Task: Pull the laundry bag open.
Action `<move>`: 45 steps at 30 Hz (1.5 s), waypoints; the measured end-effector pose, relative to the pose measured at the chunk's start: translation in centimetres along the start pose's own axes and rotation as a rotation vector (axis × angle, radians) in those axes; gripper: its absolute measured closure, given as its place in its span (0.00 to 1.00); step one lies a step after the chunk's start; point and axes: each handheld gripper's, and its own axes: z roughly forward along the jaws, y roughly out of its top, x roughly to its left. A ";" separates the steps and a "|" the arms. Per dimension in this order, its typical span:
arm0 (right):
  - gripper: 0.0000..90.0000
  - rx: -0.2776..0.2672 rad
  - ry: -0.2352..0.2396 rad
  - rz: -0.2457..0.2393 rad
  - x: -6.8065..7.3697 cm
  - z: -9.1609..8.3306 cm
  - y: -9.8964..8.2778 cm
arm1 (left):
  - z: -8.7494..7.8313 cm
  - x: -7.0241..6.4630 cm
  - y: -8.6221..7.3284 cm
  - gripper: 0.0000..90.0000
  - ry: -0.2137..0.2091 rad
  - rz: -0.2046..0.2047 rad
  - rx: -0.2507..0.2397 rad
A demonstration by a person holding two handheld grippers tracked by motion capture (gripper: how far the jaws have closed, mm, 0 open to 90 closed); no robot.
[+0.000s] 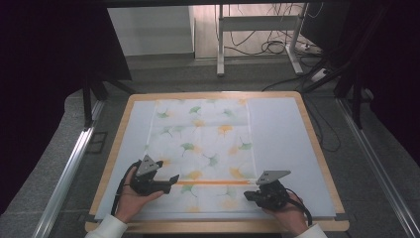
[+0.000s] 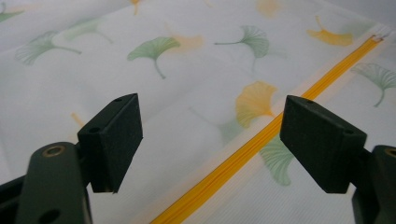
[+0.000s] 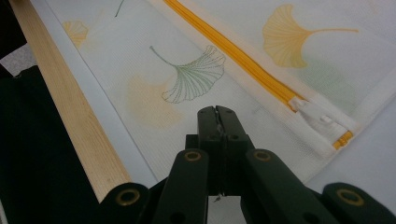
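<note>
A wooden-edged table [image 1: 113,153] carries a white mat [image 1: 287,139], and on it lies flat a mesh zip bag [image 1: 203,144] printed with green and orange ginkgo leaves; whether anything is inside it cannot be made out. The bag's far edge reaches the back of the table and its near edge lies close to the front rim. Its orange zipper [image 1: 213,183] runs crosswise near the front, long axis left to right, between the two grippers. The white zipper pull [image 3: 314,113] sits at the right end, just ahead of the right gripper [image 3: 217,113], whose jaws are clenched together with nothing visibly between them. The left gripper [image 2: 210,140] hovers released, jaws wide apart, above the zipper's left stretch.
</note>
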 end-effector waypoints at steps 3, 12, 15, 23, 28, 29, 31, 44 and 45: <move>0.99 0.002 -0.003 0.004 0.1 0.0 -0.1 | 0.4 -0.5 0.5 0.24 -0.015 0.011 0.005; 0.99 0.018 -0.030 0.009 -0.1 0.0 -0.6 | 2.6 -2.9 3.0 0.23 -0.074 0.072 0.017; 0.99 0.025 -0.041 0.007 -0.2 0.1 -0.7 | 2.7 -3.2 3.4 0.22 -0.083 0.083 0.020; 0.99 0.047 -0.067 0.012 -0.3 0.4 -0.9 | 3.8 -4.4 3.8 0.23 -0.101 0.100 0.031; 0.99 0.043 -0.065 0.020 -0.4 0.4 -0.9 | 4.5 -5.4 4.2 0.25 -0.123 0.124 0.019; 0.99 0.043 -0.065 0.020 -0.4 0.4 -0.9 | 4.6 -5.6 4.2 0.25 -0.126 0.127 0.021; 0.99 0.042 -0.061 0.024 -0.4 0.4 -0.9 | 4.8 -5.8 4.3 0.25 -0.137 0.128 0.032; 0.99 0.038 -0.056 0.049 -0.6 0.4 -0.9 | 7.1 -7.6 5.5 0.31 -0.160 0.134 0.067; 0.99 0.038 -0.056 0.048 -0.6 0.4 -0.9 | 7.5 -7.9 5.7 0.32 -0.165 0.131 0.065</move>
